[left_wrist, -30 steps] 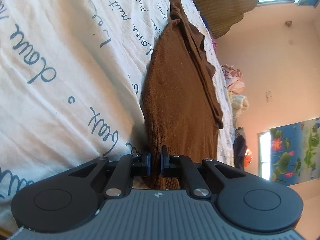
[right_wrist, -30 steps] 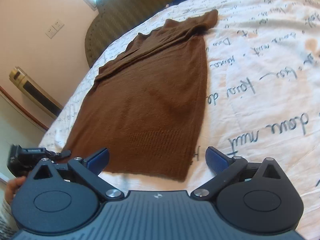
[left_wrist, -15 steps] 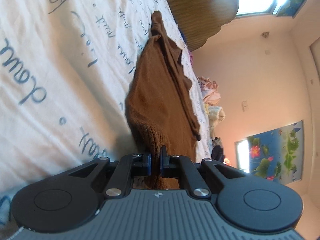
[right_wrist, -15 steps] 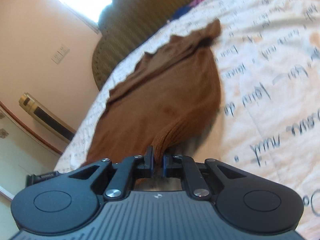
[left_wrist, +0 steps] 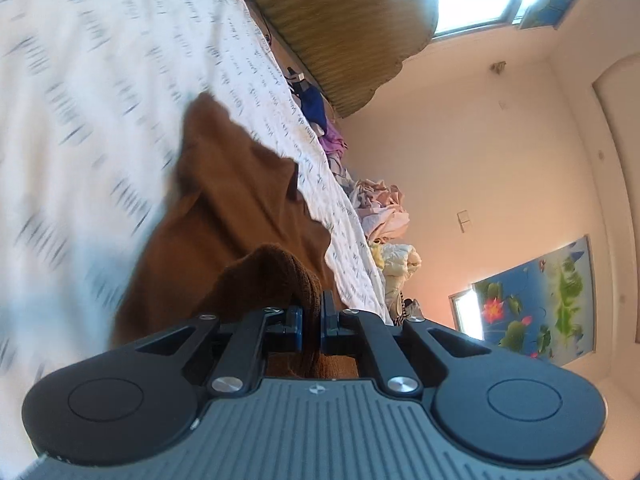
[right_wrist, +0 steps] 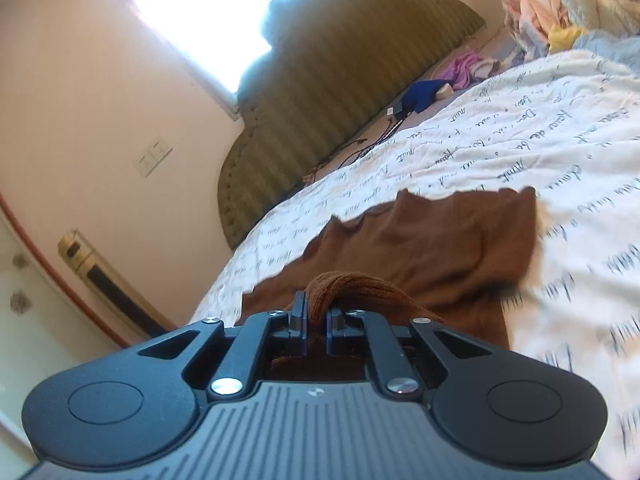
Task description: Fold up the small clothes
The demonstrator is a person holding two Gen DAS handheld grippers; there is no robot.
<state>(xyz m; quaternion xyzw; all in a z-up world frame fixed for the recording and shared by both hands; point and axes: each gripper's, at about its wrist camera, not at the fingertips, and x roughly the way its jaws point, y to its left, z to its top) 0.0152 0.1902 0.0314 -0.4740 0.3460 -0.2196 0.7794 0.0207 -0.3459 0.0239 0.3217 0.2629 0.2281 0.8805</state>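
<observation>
The brown sweater (right_wrist: 432, 248) lay on the bed's white sheet (right_wrist: 560, 168) with script lettering, its ribbed hem lifted and doubled back over the rest. Our left hand-held gripper (left_wrist: 311, 322) was pinched tight on one corner of that hem, and our right hand-held gripper (right_wrist: 317, 322) was clamped on the other. Beyond stood a green headboard (right_wrist: 340, 80) and a pile of clothes (right_wrist: 560, 4).
</observation>
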